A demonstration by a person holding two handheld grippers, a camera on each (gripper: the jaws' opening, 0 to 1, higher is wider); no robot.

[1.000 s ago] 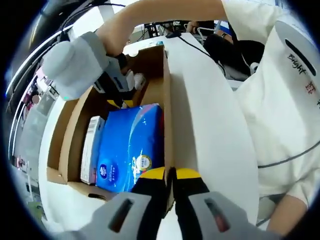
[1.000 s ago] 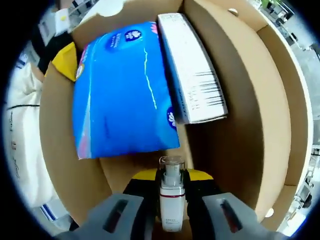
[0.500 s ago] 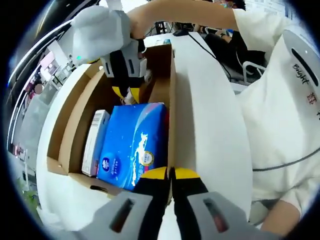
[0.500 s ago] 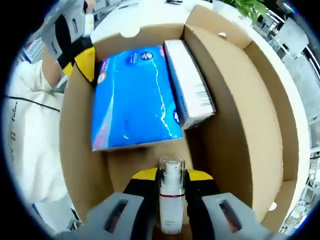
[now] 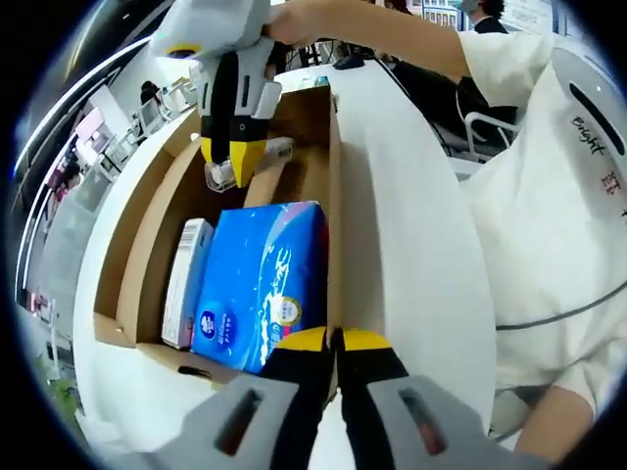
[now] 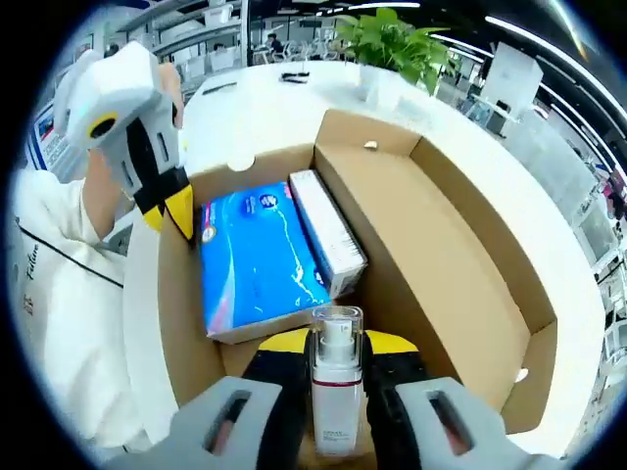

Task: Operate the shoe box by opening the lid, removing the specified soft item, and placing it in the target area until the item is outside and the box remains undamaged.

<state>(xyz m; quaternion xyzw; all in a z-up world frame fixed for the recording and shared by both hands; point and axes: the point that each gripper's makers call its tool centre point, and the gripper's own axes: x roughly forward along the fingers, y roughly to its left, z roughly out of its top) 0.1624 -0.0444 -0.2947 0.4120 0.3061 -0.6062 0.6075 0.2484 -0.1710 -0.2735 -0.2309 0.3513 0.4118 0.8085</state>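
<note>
Currently right tongs (image 6: 336, 387) clamped on a small pump bottle (image 6: 336, 377), held upright above the near end of the open shoe box (image 6: 470, 264); same tongs seen in left gripper view (image 5: 233, 166) hanging over the far end of the box (image 5: 147, 245) with the bottle (image 5: 219, 174) at the tips. Left tongs (image 5: 334, 343) closed on the box's right side wall at the near corner, pinning it to the white surface (image 5: 411, 225); in right gripper view same tongs (image 6: 176, 217) sit on that wall's top edge.

Soft item = blue tissue pack (image 6: 257, 259), lying flat on the box floor, not yet out. Long axis along the box length. Flanked by a white carton (image 6: 328, 233) touching one long edge and the box wall on the other.

Key relation: pack below and ahead of right tongs, toward the left tongs' end; also just beside and below left tongs (image 5: 257, 279). Left tongs nearer but busy bracing the wall. Right tongs occupied with bottle. Judgement: bottle needs setting down outside first, then reach down onto pack's short end.

Risk: wall tear if left grip twists.
</note>
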